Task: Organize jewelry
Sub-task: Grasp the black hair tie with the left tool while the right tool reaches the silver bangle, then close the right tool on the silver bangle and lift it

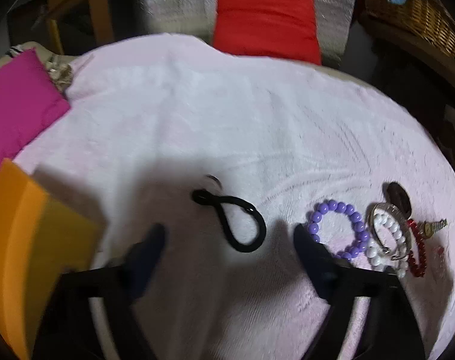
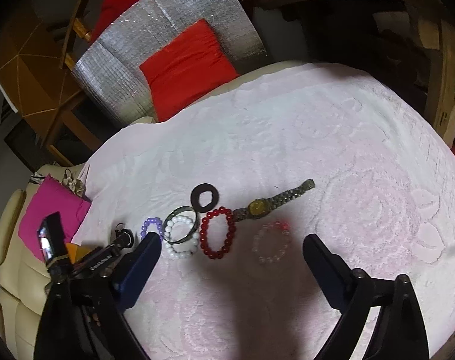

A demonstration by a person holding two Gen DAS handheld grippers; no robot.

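Note:
Jewelry lies in a row on a pale pink towel (image 2: 317, 138). In the right wrist view: a purple bead bracelet (image 2: 151, 225), a white bead bracelet (image 2: 179, 241) under a silver bangle (image 2: 181, 219), a dark flat ring (image 2: 204, 198), a red bead bracelet (image 2: 217, 232), a gold-faced watch (image 2: 257, 207) and a clear bead bracelet (image 2: 271, 243). My right gripper (image 2: 232, 243) is open above the red and clear bracelets. In the left wrist view a black looped band (image 1: 236, 222) lies between the open fingers of my left gripper (image 1: 229, 234), with the purple bracelet (image 1: 337, 228) to its right.
An orange box (image 1: 23, 246) stands at the left of the towel (image 1: 227, 114), beside a magenta cushion (image 1: 14, 102). A red cushion (image 1: 266, 24) on silver padding lies beyond the far edge. A wicker basket (image 1: 413, 12) is at the far right.

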